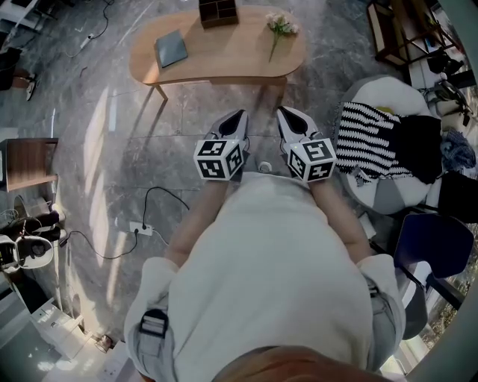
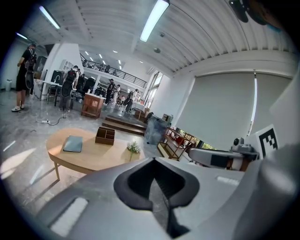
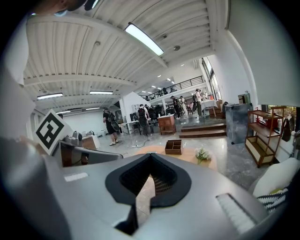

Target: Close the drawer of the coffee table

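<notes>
Coffee table point(image 1: 224, 60) is seen at 12 o'clock, well apart from the left gripper point(image 1: 239, 114) and right gripper point(image 1: 287, 112).
A book point(image 1: 171, 48), a wooden box point(image 1: 218, 11) and flowers point(image 1: 280, 28) are carried on its top; its drawer cannot be made out. Both grippers are held side by side, jaws pressed together with nothing between them. A striped blanket point(image 1: 370, 142) is draped at 3 o'clock.
</notes>
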The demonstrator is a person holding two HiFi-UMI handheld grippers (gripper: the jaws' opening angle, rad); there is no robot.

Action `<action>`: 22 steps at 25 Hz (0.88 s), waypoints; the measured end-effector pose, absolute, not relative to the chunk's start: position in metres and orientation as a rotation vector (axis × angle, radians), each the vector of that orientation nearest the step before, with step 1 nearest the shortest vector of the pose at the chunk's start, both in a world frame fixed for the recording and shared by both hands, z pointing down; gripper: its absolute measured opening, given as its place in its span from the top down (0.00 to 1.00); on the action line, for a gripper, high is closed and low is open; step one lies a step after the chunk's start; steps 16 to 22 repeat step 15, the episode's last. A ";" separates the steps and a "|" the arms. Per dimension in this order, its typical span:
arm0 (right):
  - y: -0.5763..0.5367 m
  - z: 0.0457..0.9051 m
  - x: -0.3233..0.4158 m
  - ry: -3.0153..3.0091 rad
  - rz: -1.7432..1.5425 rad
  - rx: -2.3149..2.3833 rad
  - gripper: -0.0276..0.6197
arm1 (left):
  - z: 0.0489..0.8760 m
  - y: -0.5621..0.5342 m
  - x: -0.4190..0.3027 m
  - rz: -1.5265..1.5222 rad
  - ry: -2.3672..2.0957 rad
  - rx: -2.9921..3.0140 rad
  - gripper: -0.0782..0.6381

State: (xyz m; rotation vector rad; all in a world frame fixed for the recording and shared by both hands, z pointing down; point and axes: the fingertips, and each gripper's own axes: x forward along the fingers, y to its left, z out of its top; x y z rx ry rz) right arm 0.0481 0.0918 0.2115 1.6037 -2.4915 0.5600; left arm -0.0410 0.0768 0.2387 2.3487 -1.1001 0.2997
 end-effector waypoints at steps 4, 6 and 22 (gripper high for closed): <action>0.093 0.215 0.048 -2.491 0.564 1.597 0.96 | 0.242 0.078 -0.043 0.302 -1.108 2.335 0.89; 0.095 0.216 0.048 -2.491 0.564 1.593 0.96 | 0.244 0.079 -0.043 0.302 -1.110 2.326 0.89; 0.094 0.217 0.044 -2.492 0.555 1.585 0.96 | 0.246 0.079 -0.050 0.296 -1.116 2.305 0.89</action>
